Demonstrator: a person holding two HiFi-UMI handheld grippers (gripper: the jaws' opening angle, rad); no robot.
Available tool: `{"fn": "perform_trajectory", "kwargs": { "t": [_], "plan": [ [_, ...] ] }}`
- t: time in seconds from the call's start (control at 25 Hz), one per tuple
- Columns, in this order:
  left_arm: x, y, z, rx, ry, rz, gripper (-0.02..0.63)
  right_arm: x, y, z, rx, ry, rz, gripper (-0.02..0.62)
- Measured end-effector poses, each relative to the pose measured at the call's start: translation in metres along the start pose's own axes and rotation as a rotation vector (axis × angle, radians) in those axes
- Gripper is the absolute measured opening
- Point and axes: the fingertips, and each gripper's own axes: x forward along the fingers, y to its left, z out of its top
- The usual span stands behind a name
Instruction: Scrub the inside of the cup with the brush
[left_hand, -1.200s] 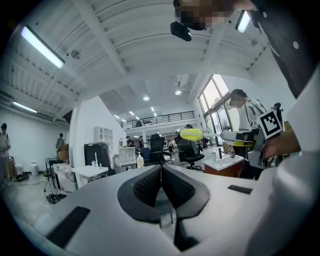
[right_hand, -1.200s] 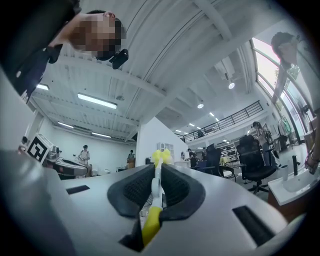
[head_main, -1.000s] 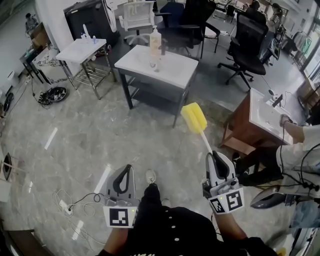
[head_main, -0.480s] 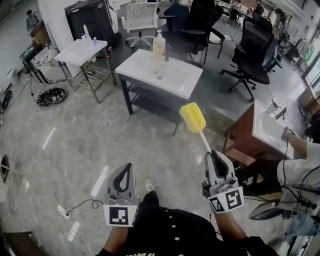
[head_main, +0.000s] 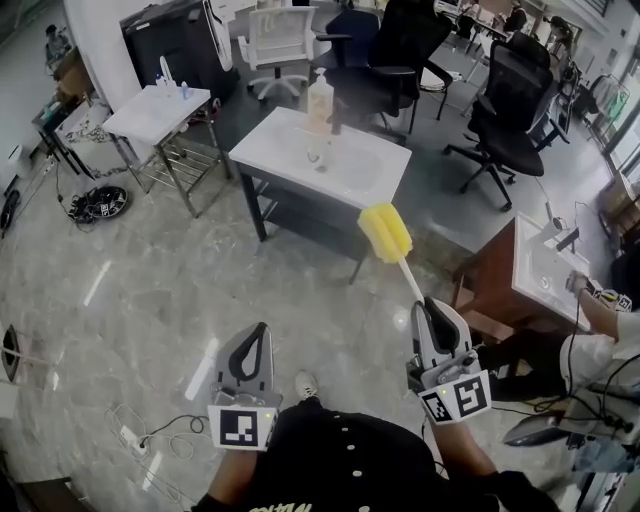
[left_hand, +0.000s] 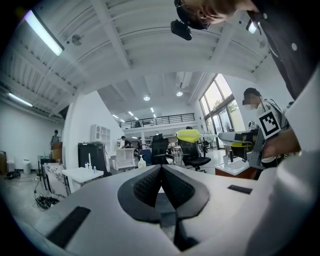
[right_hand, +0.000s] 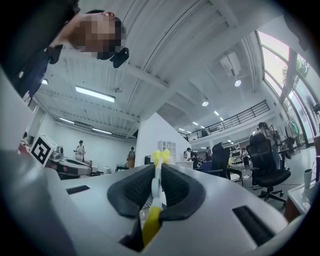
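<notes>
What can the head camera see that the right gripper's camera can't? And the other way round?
Only the head view shows the person's shoe, the cables on the floor and the pump bottle on the white table. Only the right gripper view shows the ceiling lights and the upstairs railing. Both show the right gripper shut on the yellow brush, the left gripper, and black office chairs.
</notes>
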Motion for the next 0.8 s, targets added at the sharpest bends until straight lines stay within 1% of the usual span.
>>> {"fn": "perform_trajectory", "kwargs": {
  "t": [0.28, 0.52, 0.8],
  "plan": [
    [0.046, 0.034, 0.002, 0.007, -0.008, -0.030, 0.026, 0.053, -0.013, -0.008, -0.002, -0.014, -0.028, 0.053],
    [0.082, 0.063, -0.004, 0.017, -0.007, -0.053, 0.026, 0.093, -0.021, -0.023, -0.005, -0.015, -0.053, 0.052],
    [0.110, 0.084, 0.002, 0.039, -0.030, -0.071, 0.026, 0.128, -0.031, -0.021, -0.011, -0.045, -0.073, 0.052]
  ]
}}
